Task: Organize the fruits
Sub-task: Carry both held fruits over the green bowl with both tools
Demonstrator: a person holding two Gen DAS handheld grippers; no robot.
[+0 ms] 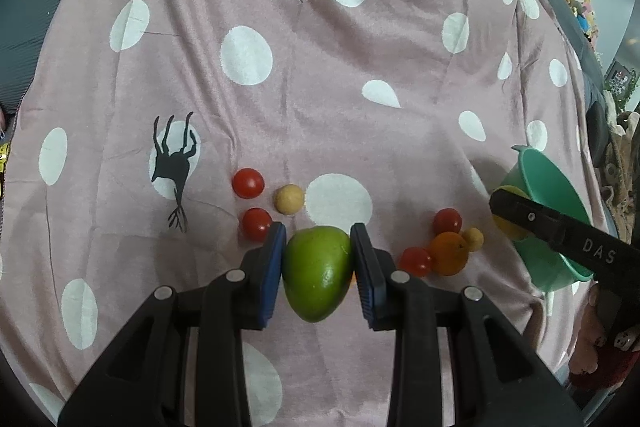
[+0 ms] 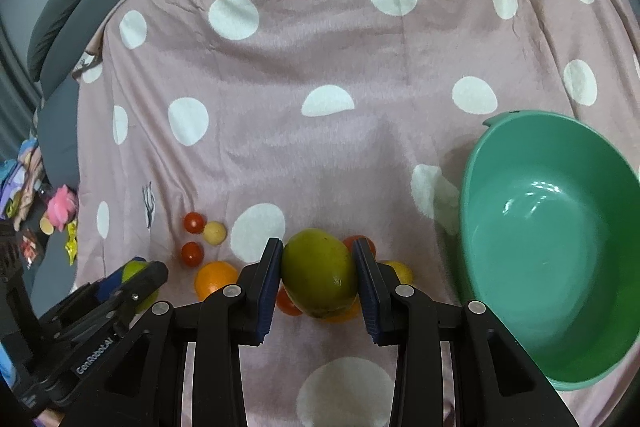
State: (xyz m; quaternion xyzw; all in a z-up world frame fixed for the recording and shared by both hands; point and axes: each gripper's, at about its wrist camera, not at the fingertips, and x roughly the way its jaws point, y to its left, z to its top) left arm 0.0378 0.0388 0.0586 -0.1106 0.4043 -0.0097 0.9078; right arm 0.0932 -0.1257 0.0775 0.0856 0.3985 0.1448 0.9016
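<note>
My left gripper (image 1: 318,267) is shut on a green mango (image 1: 316,273), held above the pink dotted cloth (image 1: 280,87). My right gripper (image 2: 318,275) is shut on a yellow-green mango (image 2: 320,273). Cherry tomatoes (image 1: 248,183), a pale round fruit (image 1: 289,199) and an orange (image 1: 448,253) lie on the cloth. An empty green bowl (image 2: 552,251) stands right of my right gripper; it also shows in the left wrist view (image 1: 548,211). The left gripper with its mango shows at lower left in the right wrist view (image 2: 132,277).
A grey sofa (image 2: 68,7) runs along the cloth's far and left edges. Small toys and wrappers (image 2: 60,215) lie at the left. An orange (image 2: 214,279) and tomatoes (image 2: 194,223) sit between the two grippers.
</note>
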